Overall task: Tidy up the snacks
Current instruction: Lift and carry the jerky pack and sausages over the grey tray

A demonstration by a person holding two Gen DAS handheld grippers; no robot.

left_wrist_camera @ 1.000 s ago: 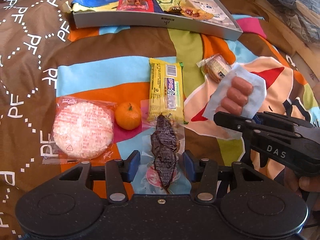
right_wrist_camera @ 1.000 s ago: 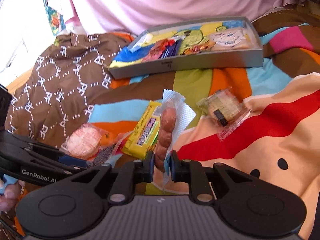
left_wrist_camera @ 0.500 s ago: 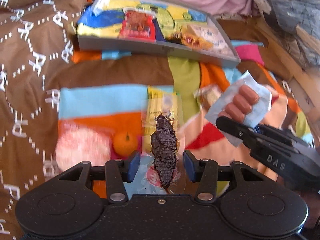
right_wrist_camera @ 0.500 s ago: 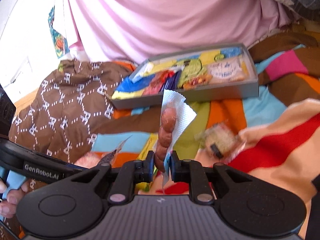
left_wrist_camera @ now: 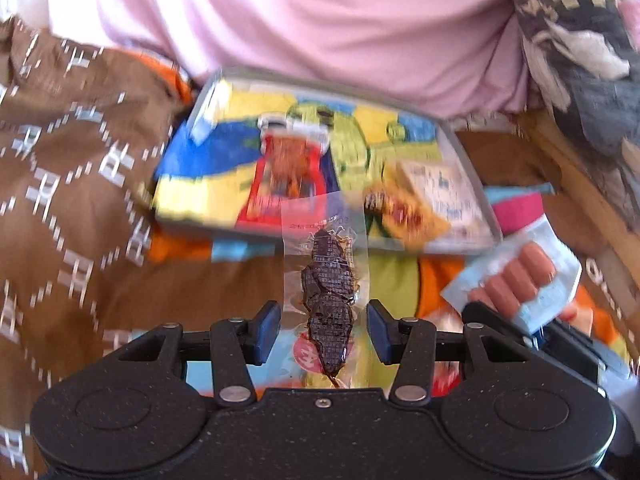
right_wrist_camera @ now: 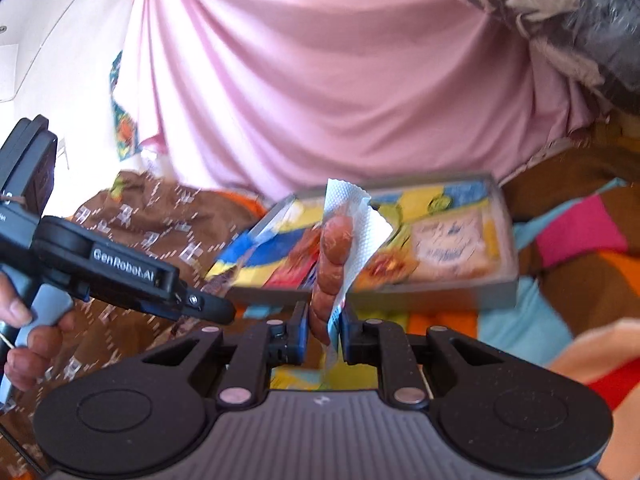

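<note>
- Left gripper: a clear packet of dark dried snack is held up between the fingers; the blue pads are seen set apart at the wrapper's edges, so whether it is gripped cannot be told.
- Right gripper: pressed together on a sausage pack, held upright, white wrapper behind the sausages.
- Grey tray is seen ahead on the patterned blanket, snack packets inside, blurred.
- Pink fabric is seen behind the tray.
- A hand is seen on the left gripper's handle.
</note>
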